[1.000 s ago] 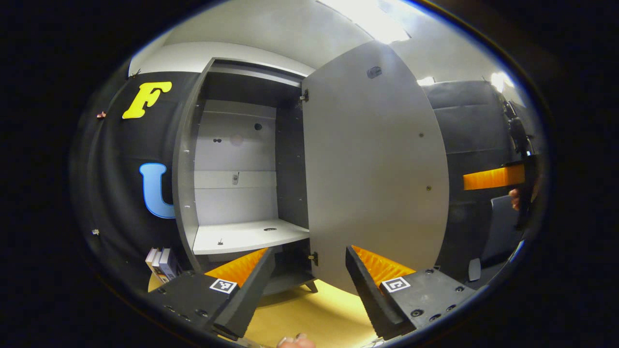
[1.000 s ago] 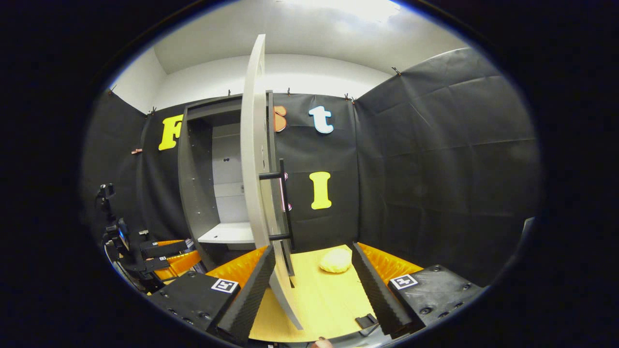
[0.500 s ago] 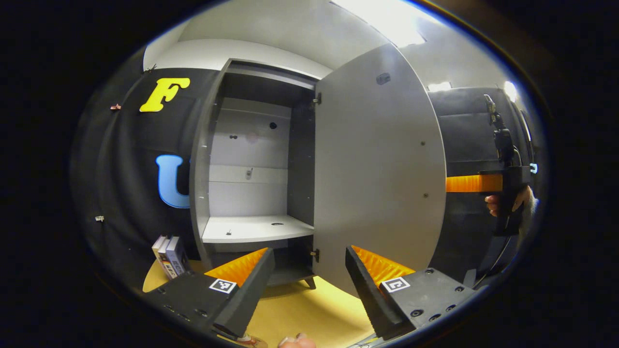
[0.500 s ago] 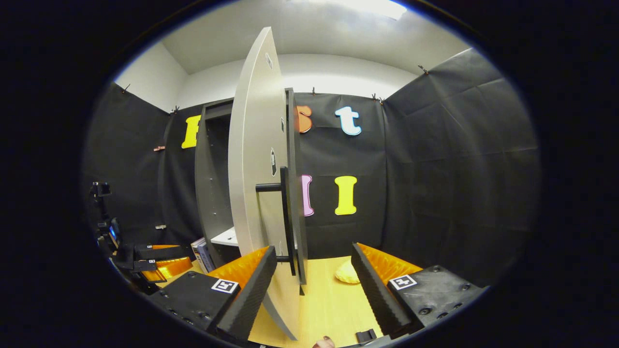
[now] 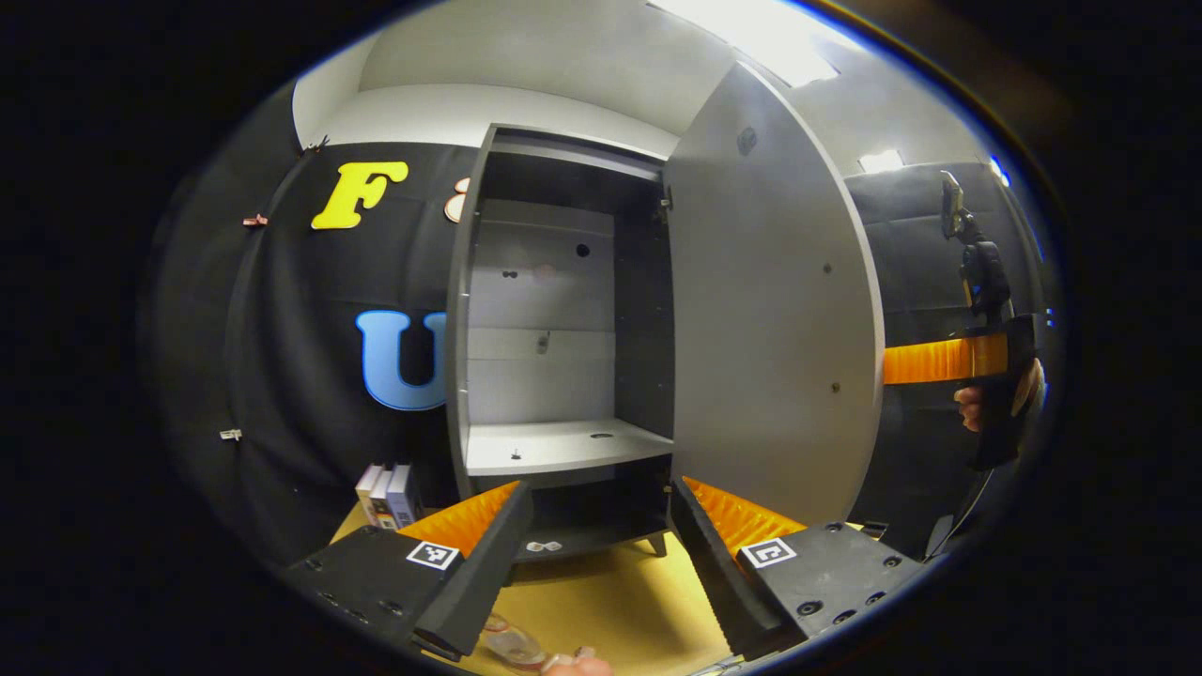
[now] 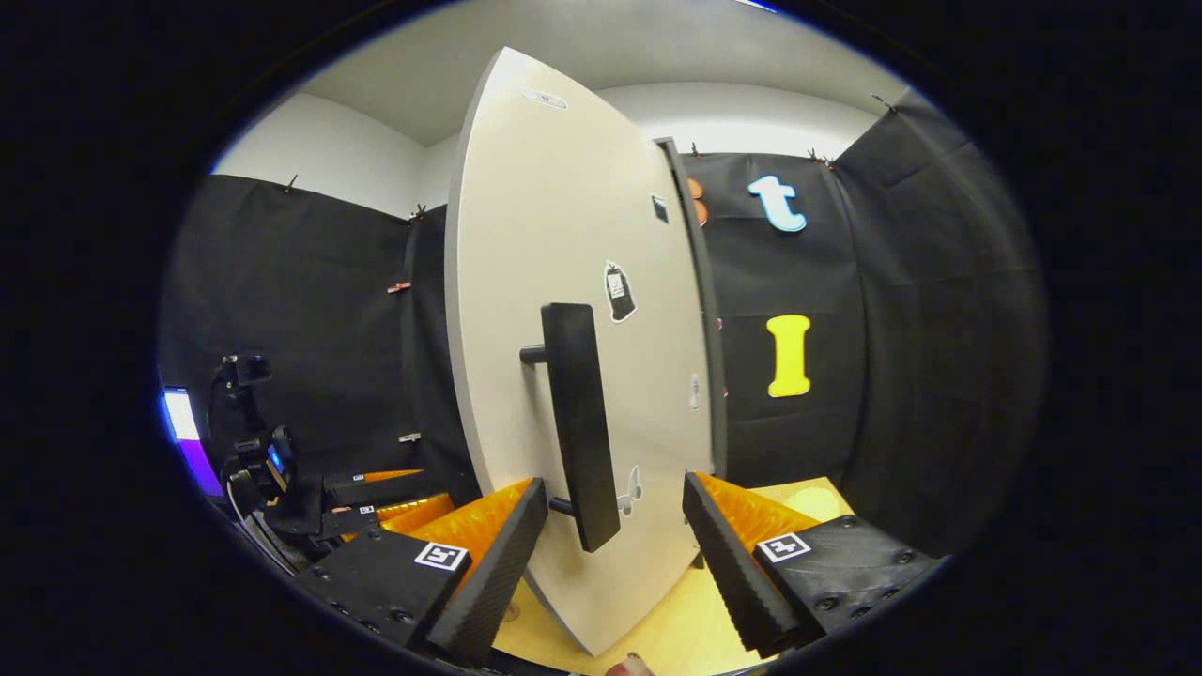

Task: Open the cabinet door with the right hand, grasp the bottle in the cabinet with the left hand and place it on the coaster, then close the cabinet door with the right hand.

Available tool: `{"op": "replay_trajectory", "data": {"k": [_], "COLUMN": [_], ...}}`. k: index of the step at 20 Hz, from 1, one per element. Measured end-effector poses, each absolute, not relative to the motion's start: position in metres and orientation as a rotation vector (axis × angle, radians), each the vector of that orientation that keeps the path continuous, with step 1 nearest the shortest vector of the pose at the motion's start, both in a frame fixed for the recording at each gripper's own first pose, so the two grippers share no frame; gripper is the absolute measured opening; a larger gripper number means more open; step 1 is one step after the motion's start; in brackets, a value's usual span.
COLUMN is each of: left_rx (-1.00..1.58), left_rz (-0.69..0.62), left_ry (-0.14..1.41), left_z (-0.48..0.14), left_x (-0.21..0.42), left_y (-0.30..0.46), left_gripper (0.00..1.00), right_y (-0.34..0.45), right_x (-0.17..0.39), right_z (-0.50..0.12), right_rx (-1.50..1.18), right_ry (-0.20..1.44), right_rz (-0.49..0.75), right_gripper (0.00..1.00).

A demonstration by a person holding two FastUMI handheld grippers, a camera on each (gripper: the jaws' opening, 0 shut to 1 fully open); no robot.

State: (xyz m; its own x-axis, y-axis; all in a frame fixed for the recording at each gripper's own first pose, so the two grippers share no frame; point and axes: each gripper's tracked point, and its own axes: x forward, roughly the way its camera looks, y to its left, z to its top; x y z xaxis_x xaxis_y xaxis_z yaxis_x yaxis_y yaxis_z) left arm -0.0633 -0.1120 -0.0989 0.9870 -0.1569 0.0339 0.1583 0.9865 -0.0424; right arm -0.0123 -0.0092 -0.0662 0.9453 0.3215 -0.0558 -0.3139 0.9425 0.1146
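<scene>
Standing ajar, grey cabinet door bears black handle.

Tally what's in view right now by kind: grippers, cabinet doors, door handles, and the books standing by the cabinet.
Grippers: 2, left gripper, right gripper
Cabinet doors: 1, door, open
Door handles: 1, handle
Books: 3, books
Total: 7
</scene>
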Motion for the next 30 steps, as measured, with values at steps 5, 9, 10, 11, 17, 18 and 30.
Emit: {"op": "replay_trajectory", "data": {"k": [5, 9, 10, 11, 17, 18, 30], "left_rx": [-0.029, -0.014, -0.006, 0.0, 0.001, -0.001, -0.039], "left_rz": [-0.075, -0.022, -0.01, 0.002, 0.008, -0.003, -0.119], "left_ry": [-0.047, -0.058, -0.061, -0.062, -0.072, -0.072, -0.084], "left_z": [-0.094, -0.091, -0.09, -0.089, -0.09, -0.088, -0.079], "left_x": [-0.068, -0.071, -0.071, -0.072, -0.062, -0.061, -0.042], "left_y": [-0.051, -0.008, -0.001, 0.006, 0.005, -0.003, -0.098], "left_gripper": [0.92, 0.93, 0.92, 0.92, 0.94, 0.94, 0.93], "right_y": [0.052, 0.106, 0.117, 0.124, 0.076, 0.062, -0.031], "right_x": [0.019, 0.065, 0.071, 0.073, 0.054, 0.053, 0.02], "right_z": [-0.083, -0.09, -0.091, -0.089, -0.077, -0.076, -0.075], "right_rx": [0.143, 0.139, 0.132, 0.141, 0.096, 0.077, -0.031], "right_ry": [0.102, 0.099, 0.092, 0.087, 0.037, 0.027, -0.061], "right_rz": [0.415, 0.451, 0.454, 0.462, 0.381, 0.341, 0.148], "right_gripper": [0.96, 0.98, 0.98, 0.98, 1.0, 0.99, 0.99]}}
